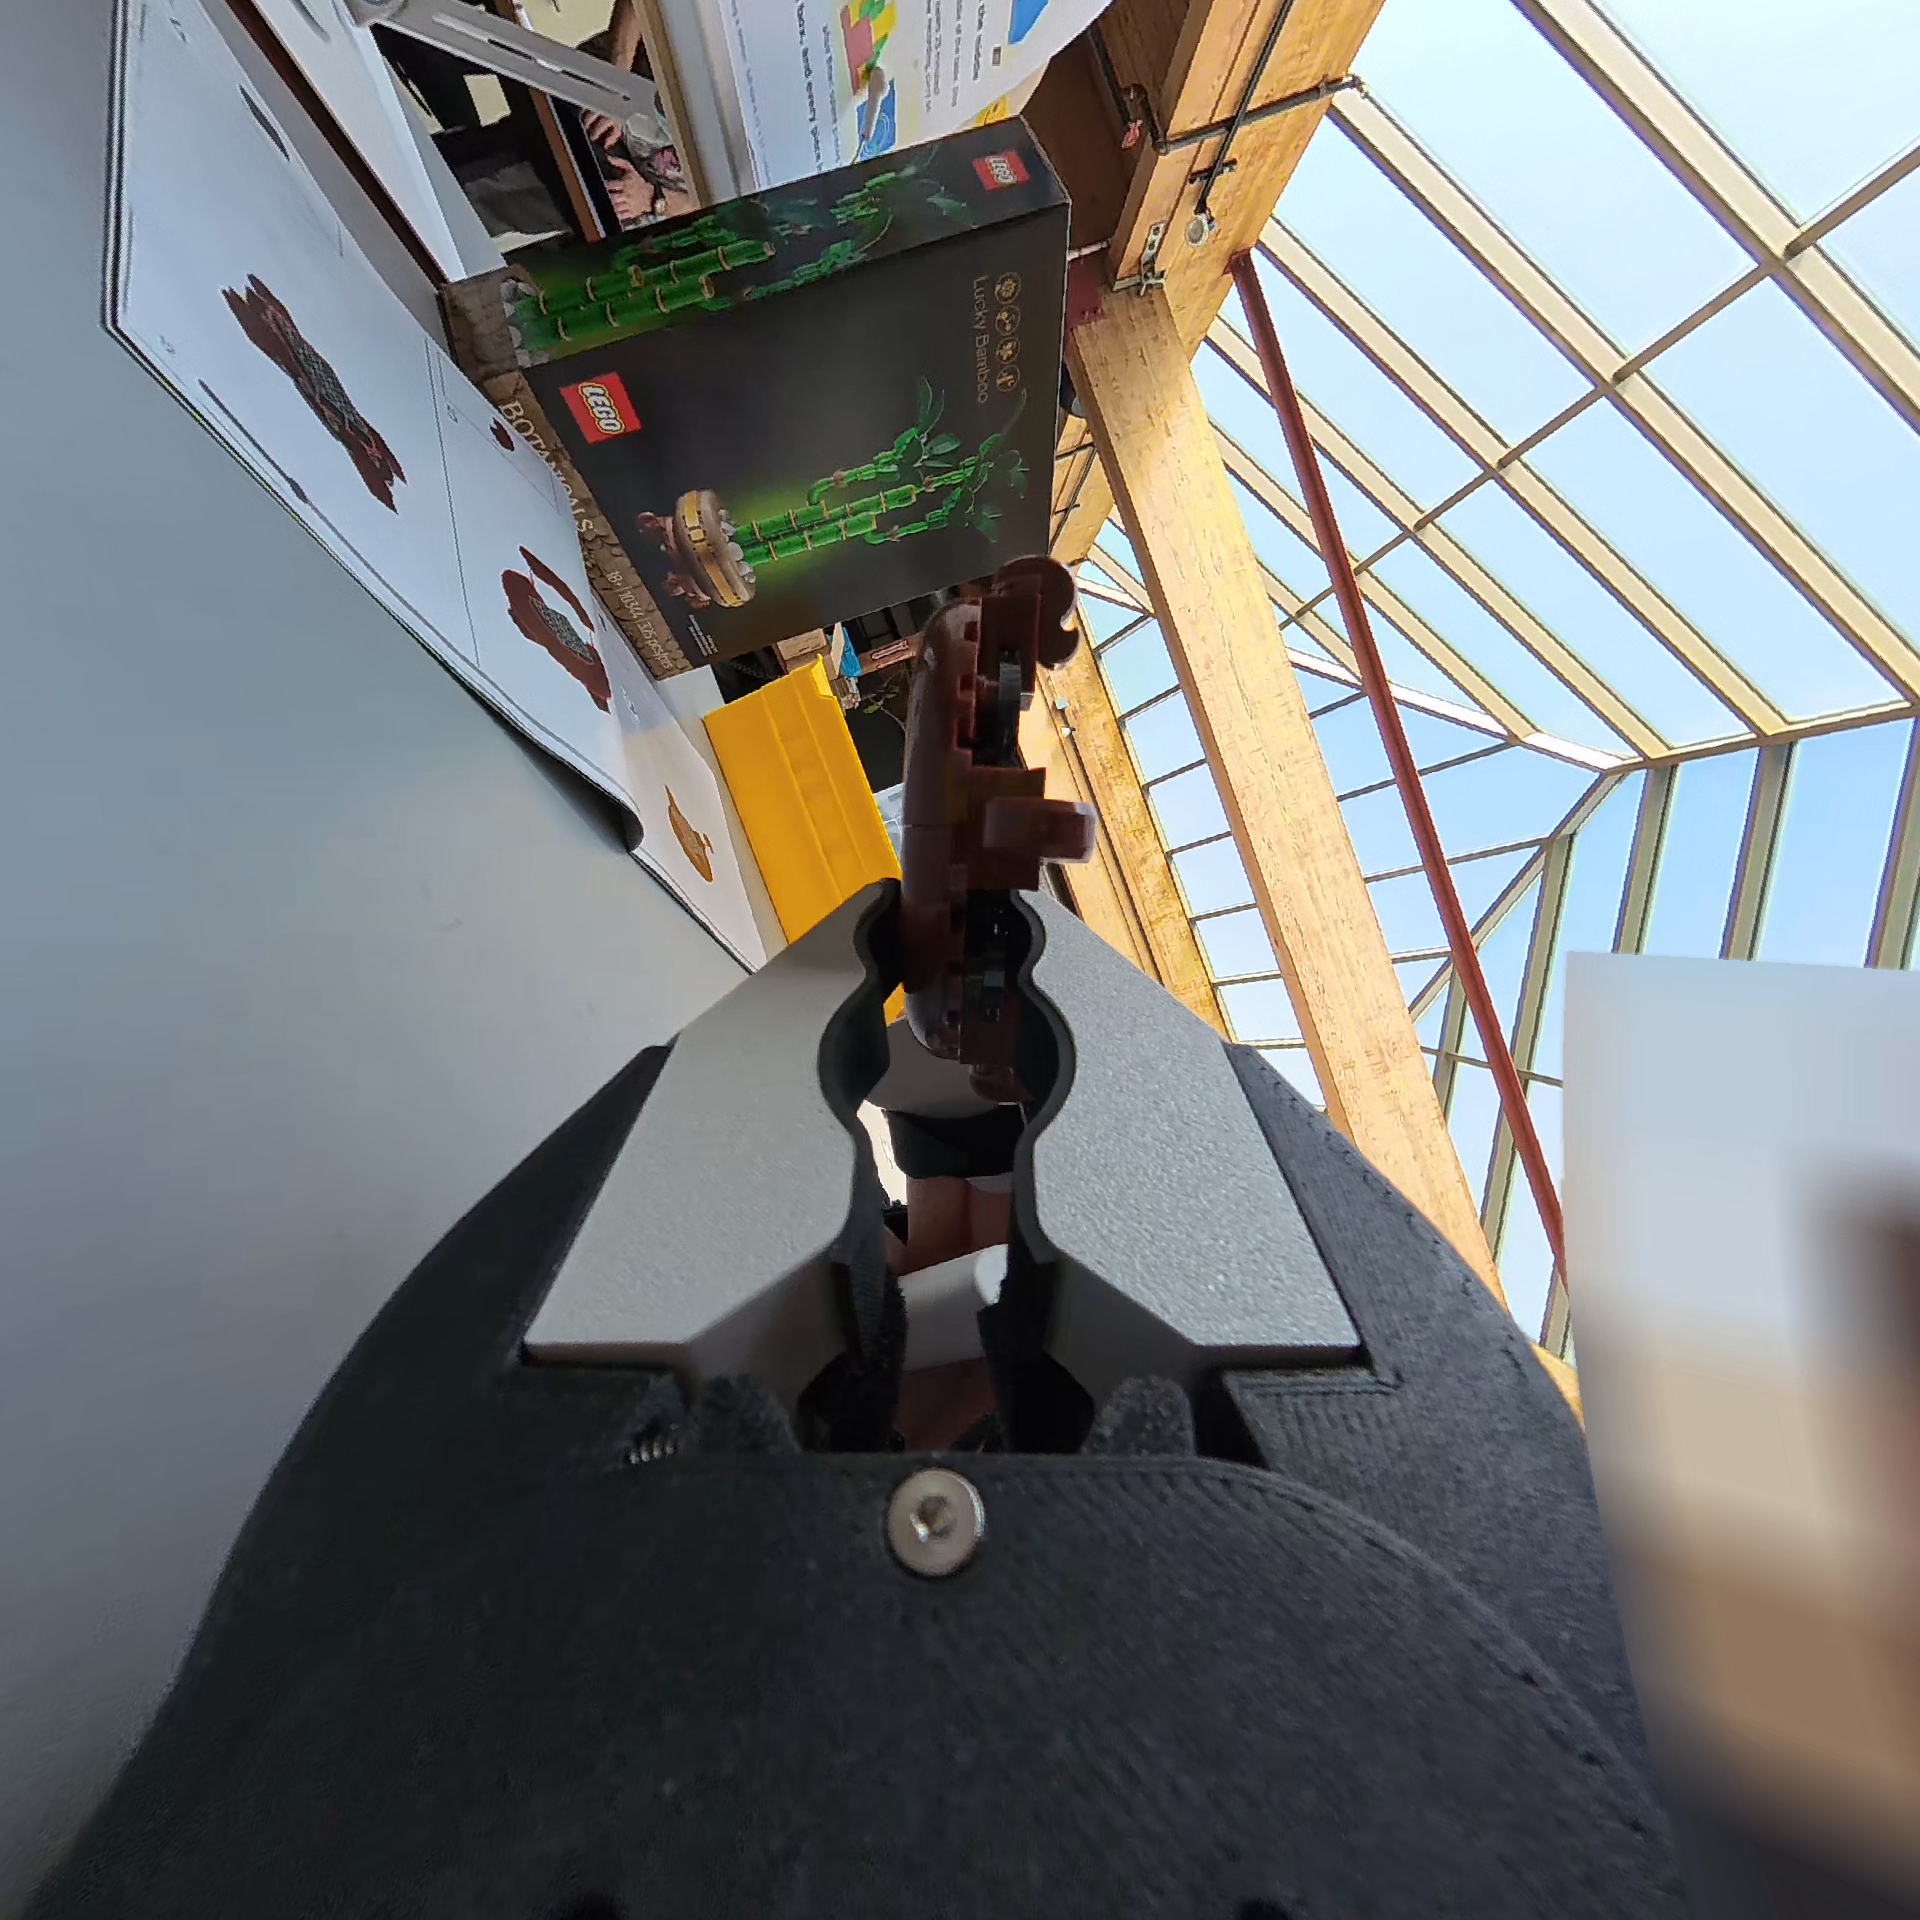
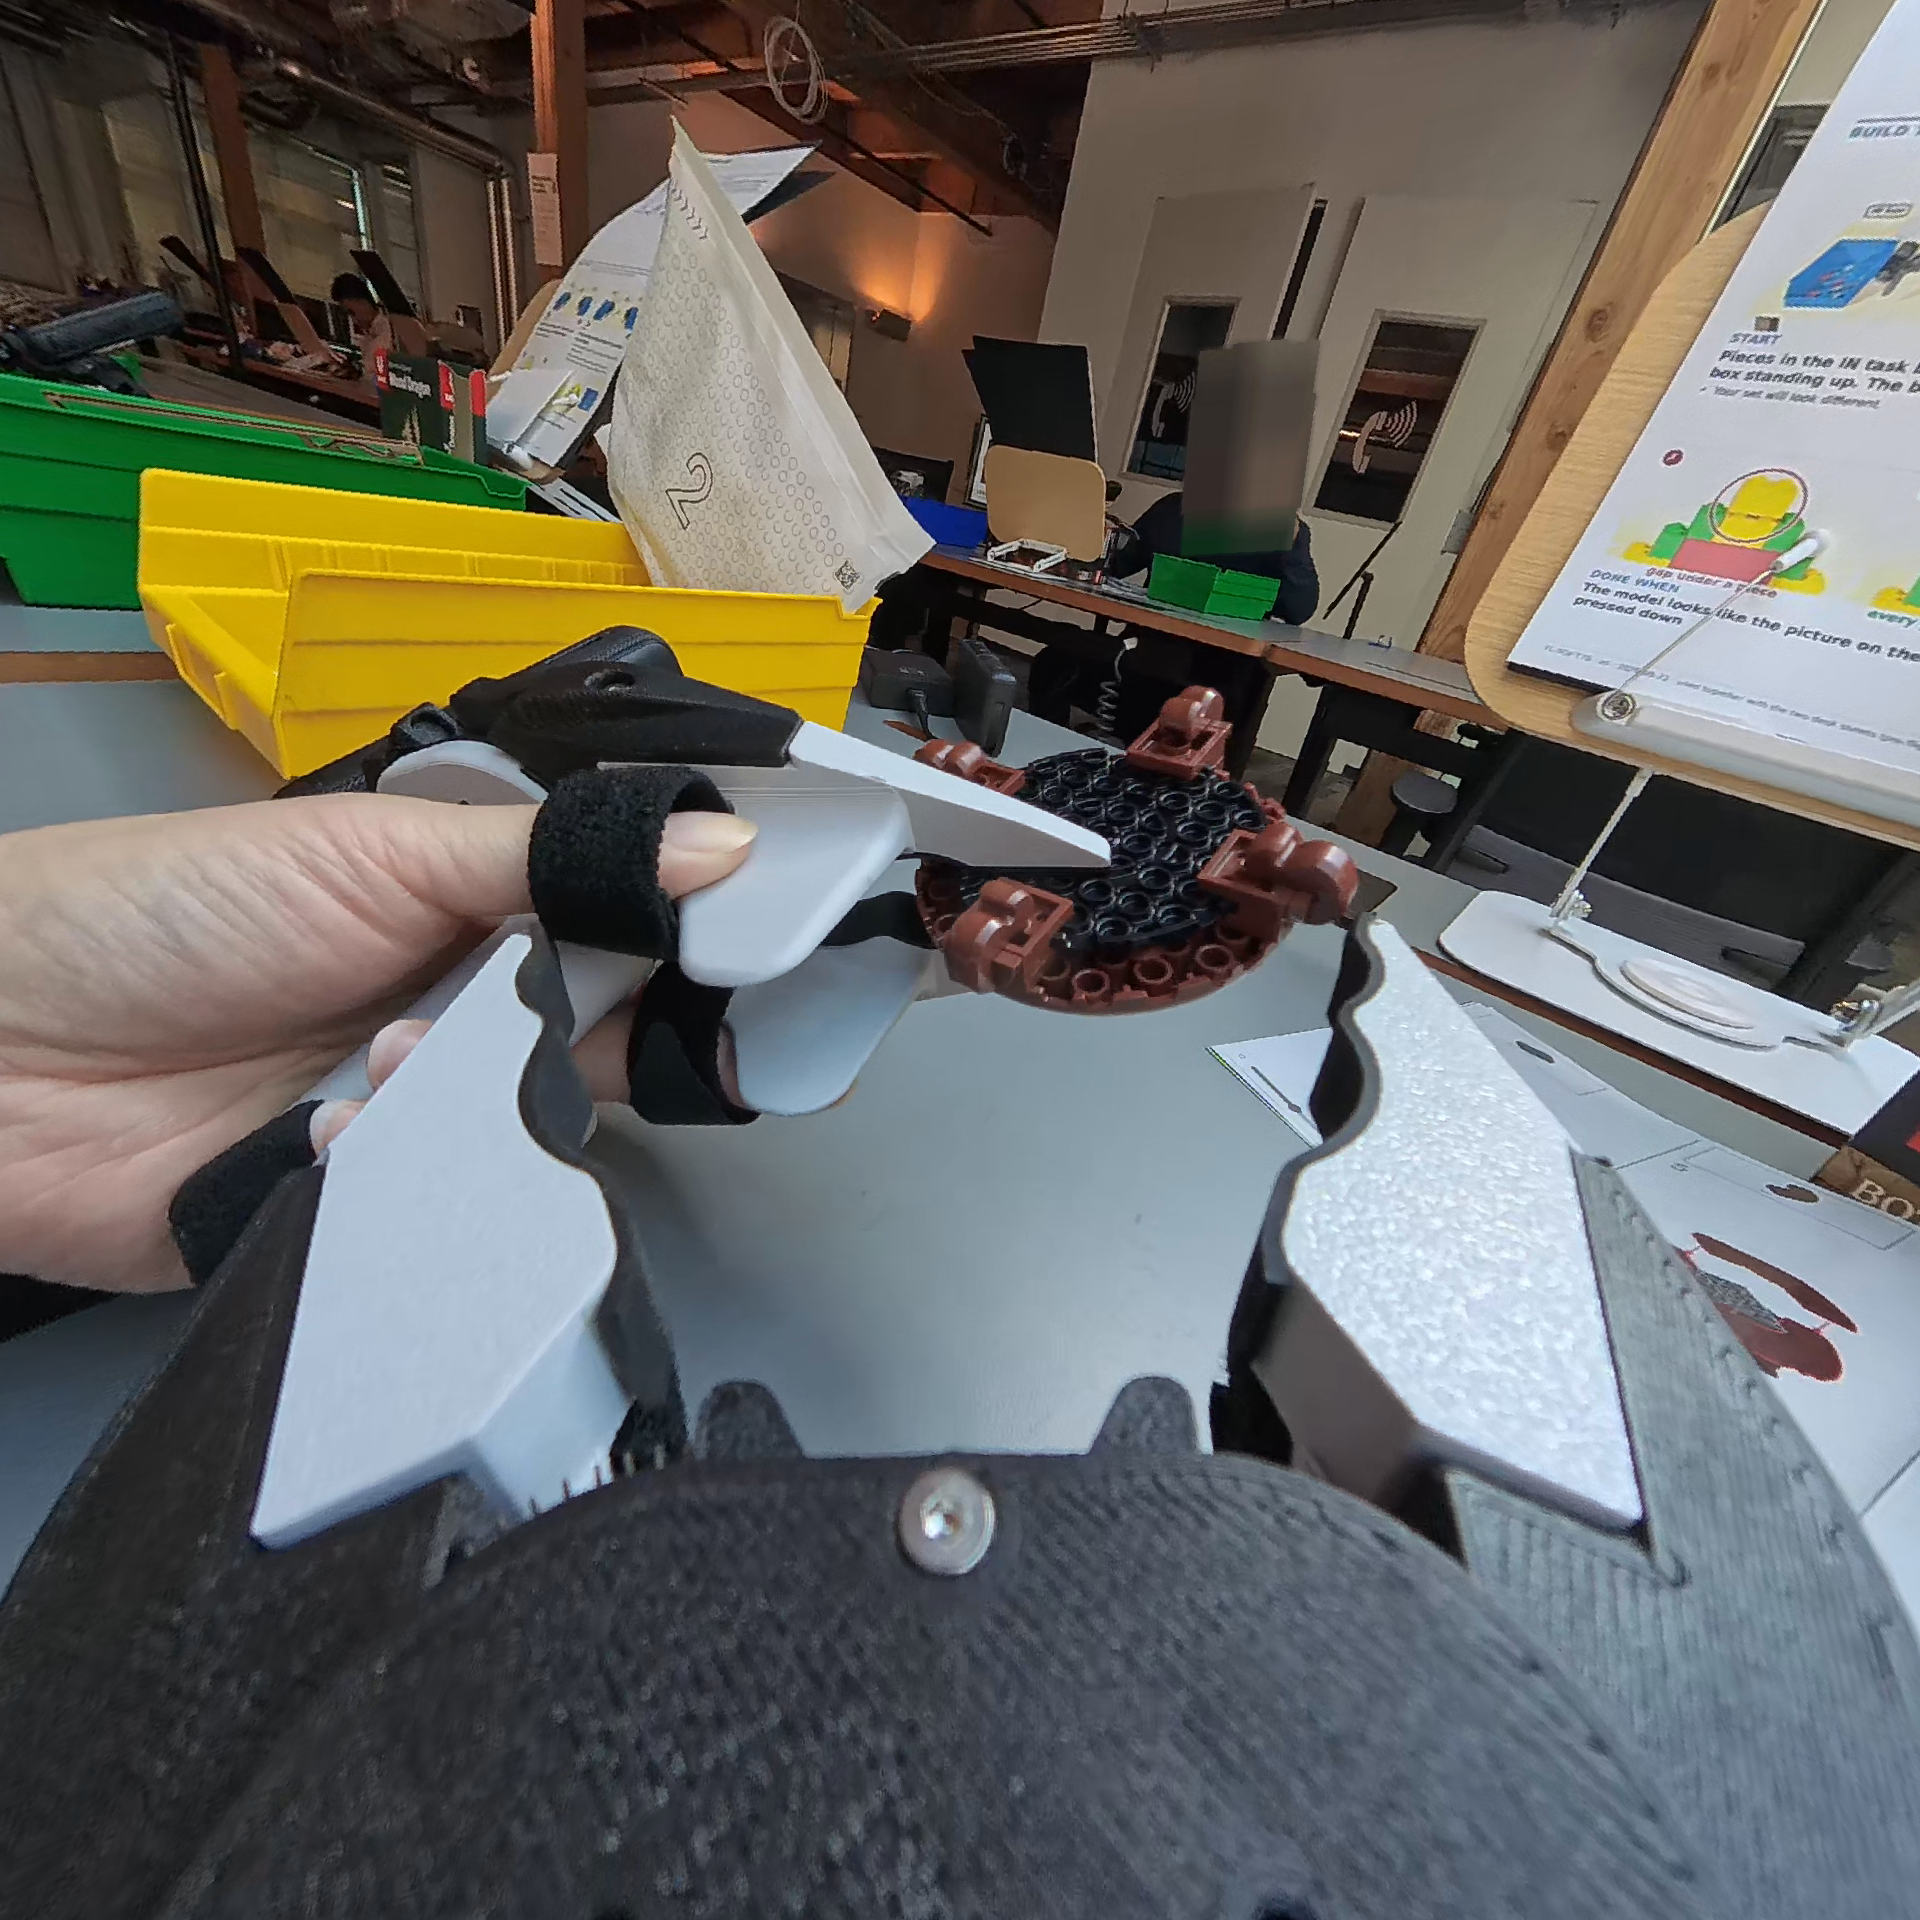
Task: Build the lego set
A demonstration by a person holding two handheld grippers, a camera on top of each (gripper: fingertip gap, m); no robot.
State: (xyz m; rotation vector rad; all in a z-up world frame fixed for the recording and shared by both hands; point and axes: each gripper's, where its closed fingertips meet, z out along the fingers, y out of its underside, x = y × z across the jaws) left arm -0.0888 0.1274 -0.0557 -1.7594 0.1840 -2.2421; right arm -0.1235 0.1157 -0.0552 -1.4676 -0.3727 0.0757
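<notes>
Right wrist view: the right gripper point(image 2: 956, 1049) fills the lower part of the picture, its two grey fingers point(image 2: 1434, 1226) spread wide apart with nothing between them. Just beyond it, above a grey table point(image 2: 935, 1195), a person's hand point(image 2: 260, 997) works the left gripper point(image 2: 997, 914), which is clamped on the edge of a round lego base point(image 2: 1132, 883). The base is a brown disc with a black studded middle and four brown clips around its rim, held roughly flat in the air over the table.

Behind stands a yellow bin point(image 2: 436, 623) with a white paper bag point(image 2: 738, 416) leaning in it, and a green bin point(image 2: 156, 468) farther back. An instruction board point(image 2: 1766, 416) stands on the right.

Left wrist view: the picture is turned sideways. The left gripper point(image 1: 951, 935) pinches the lego base point(image 1: 977, 790) edge-on between its closed fingers. Past it are the dark lego box point(image 1: 810, 416) showing green bamboo, an open instruction booklet point(image 1: 343, 416) on the table, and the yellow bin point(image 1: 800, 790).
</notes>
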